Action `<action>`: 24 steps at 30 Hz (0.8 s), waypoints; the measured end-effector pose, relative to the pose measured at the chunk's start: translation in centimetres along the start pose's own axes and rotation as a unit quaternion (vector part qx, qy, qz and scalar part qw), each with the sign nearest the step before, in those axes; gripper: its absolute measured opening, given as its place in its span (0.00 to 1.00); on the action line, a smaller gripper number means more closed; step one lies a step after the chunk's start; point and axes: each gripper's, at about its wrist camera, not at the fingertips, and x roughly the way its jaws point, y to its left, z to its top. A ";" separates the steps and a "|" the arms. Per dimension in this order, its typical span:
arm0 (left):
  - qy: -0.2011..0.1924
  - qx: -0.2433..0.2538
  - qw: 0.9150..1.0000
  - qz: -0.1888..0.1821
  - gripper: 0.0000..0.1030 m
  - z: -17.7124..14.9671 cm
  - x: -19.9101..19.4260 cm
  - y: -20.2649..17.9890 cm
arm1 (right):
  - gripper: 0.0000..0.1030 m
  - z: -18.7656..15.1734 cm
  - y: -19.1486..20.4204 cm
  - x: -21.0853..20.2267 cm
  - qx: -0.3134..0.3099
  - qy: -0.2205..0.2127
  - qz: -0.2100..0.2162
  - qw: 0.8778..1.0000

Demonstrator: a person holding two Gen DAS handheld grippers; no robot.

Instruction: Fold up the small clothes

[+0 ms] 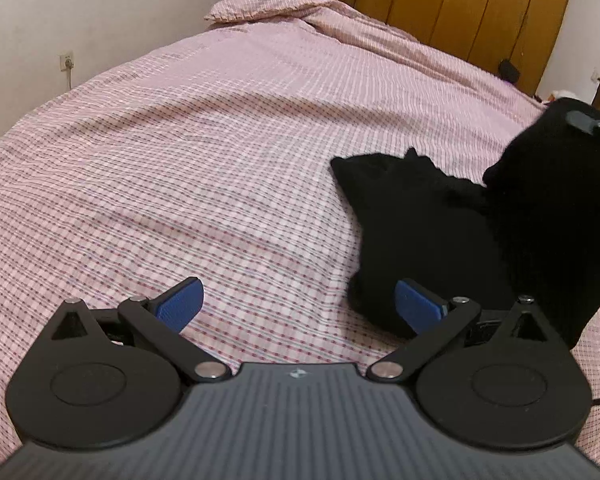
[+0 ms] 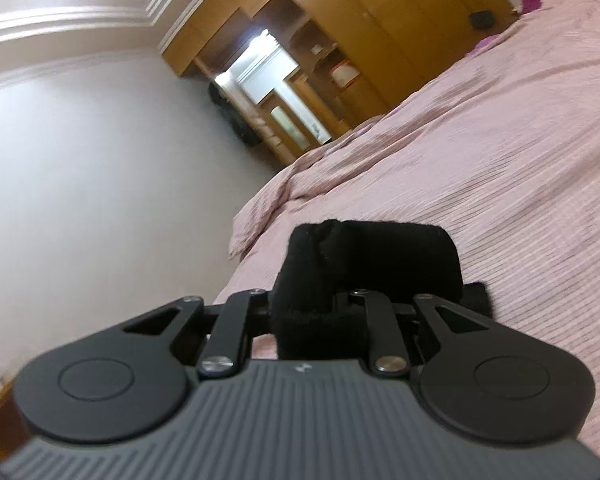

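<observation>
The bed (image 1: 180, 168), in pink check, fills both frames. A black garment (image 1: 440, 232) lies at right of the left view, one end lifted upward. The left gripper (image 1: 298, 304) hovers, fingers apart. The right gripper (image 2: 320, 300) has fingers clamped on bunched black cloth.

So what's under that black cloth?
The pink checked bedspread lies under the black cloth. The right gripper lifts one end; whatever sits beneath the flat part is covered.

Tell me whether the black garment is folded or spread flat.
Partly folded: one end of the black garment lies on the bed, the other is lifted, clamped in the right gripper.
</observation>
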 end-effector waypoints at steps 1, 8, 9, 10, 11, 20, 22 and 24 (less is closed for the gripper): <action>-0.003 -0.002 1.000 0.000 1.00 0.0 -0.1 0.4 | 0.21 -0.6 0.9 0.7 -0.016 0.006 0.000 1.000; -0.008 -0.025 1.000 0.009 1.00 -0.2 -0.4 3.8 | 0.21 -7.1 3.3 6.9 -0.132 0.111 -0.029 0.985; -0.007 -0.028 1.000 0.009 1.00 -0.3 -0.3 4.2 | 0.21 -8.0 3.3 7.5 -0.138 0.125 -0.033 0.982; -0.006 -0.031 0.999 0.010 1.00 -0.4 -0.2 4.6 | 0.21 -8.9 3.0 8.0 -0.144 0.137 -0.036 0.979; -0.006 -0.034 0.999 0.011 1.00 -0.5 -0.2 5.1 | 0.21 -9.6 3.0 8.2 -0.150 0.139 -0.037 0.978; -0.014 -0.055 0.998 0.007 1.00 -0.5 -0.3 7.5 | 0.21 -8.3 7.5 7.3 -0.234 0.095 -0.025 0.967; -0.014 -0.057 0.998 0.007 1.00 -0.4 -0.3 7.7 | 0.23 -10.2 8.2 9.0 -0.280 0.144 -0.049 0.948; -0.016 -0.054 0.998 0.006 1.00 -0.5 -0.5 7.7 | 0.28 -11.8 8.2 9.1 -0.286 0.152 -0.053 0.945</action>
